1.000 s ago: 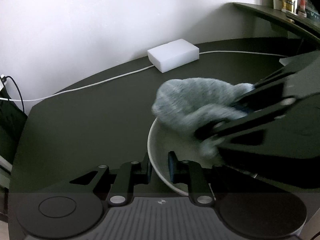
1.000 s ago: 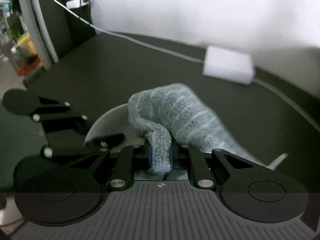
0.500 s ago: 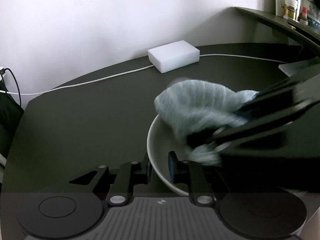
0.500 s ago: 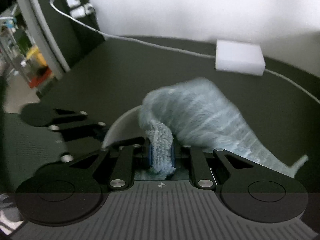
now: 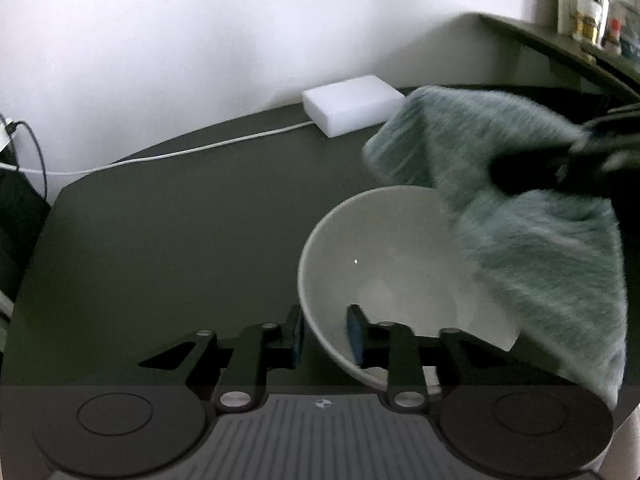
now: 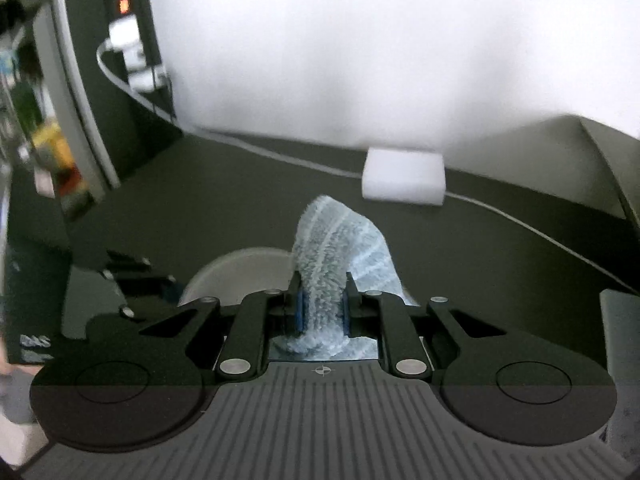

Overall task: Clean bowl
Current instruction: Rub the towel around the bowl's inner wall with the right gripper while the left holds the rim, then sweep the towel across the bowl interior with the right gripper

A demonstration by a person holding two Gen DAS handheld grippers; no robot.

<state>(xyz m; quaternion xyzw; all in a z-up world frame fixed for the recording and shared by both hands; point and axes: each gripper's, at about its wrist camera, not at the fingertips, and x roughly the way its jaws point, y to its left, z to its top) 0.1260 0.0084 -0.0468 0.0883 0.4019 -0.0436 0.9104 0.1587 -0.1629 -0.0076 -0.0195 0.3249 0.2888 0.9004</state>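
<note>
My left gripper (image 5: 326, 334) jaws pinch the bowl (image 5: 384, 264) rim; my right gripper (image 6: 322, 306) jaws clamp the cloth (image 5: 520, 216), draped over the bowl's far side.

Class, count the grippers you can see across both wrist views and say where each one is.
2. The left gripper clamps the white bowl rim at its near side. The right gripper holds the grey-blue cloth above the bowl's right side.

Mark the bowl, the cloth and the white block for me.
bowl (image 5: 384, 264), left wrist view: bare inner wall of the white bowl.
cloth (image 6: 320, 300), right wrist view: the fold of grey-blue cloth pinched between the fingers.
white block (image 5: 354, 102), left wrist view: its top face.
</note>
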